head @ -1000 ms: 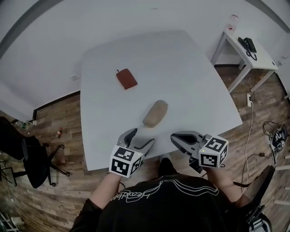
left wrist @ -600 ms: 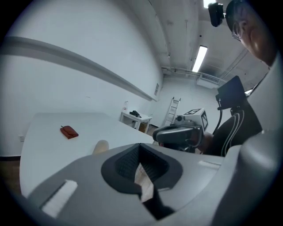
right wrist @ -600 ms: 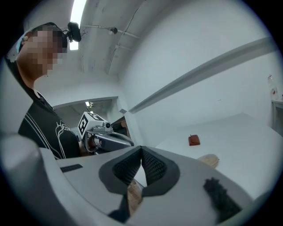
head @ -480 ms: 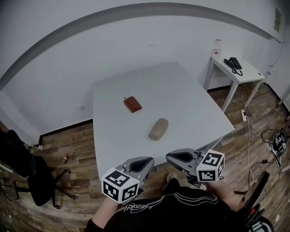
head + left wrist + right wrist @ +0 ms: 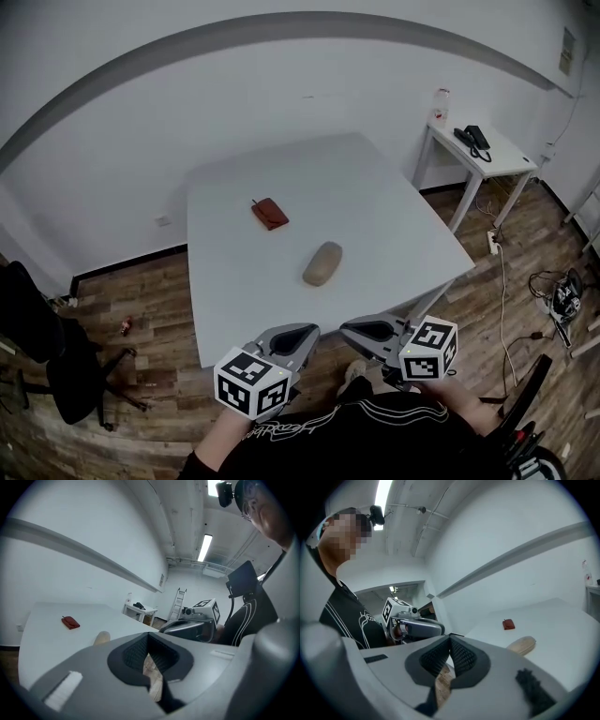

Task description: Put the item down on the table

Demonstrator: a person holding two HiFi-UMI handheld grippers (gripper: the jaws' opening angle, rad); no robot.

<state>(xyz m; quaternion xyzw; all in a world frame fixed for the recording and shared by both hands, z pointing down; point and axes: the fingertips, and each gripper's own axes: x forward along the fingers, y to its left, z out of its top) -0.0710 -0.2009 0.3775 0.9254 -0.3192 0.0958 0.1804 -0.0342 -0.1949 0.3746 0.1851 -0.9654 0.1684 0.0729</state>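
At lower centre, left gripper (image 5: 287, 339) and right gripper (image 5: 368, 330) are held closed, empty — the item (image 5: 322, 263) is laid on the table (image 5: 375, 202).

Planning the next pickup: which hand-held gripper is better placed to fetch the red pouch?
Left, probably. The red pouch lies left of the tan oblong item on the table, on the side of the left hand-held gripper; the right hand-held gripper would reach across. Both are shut and empty.

We hold the left gripper (image 5: 300, 334) and right gripper (image 5: 354, 328) side by side before our torso, jaws pressed together, gripping nothing.
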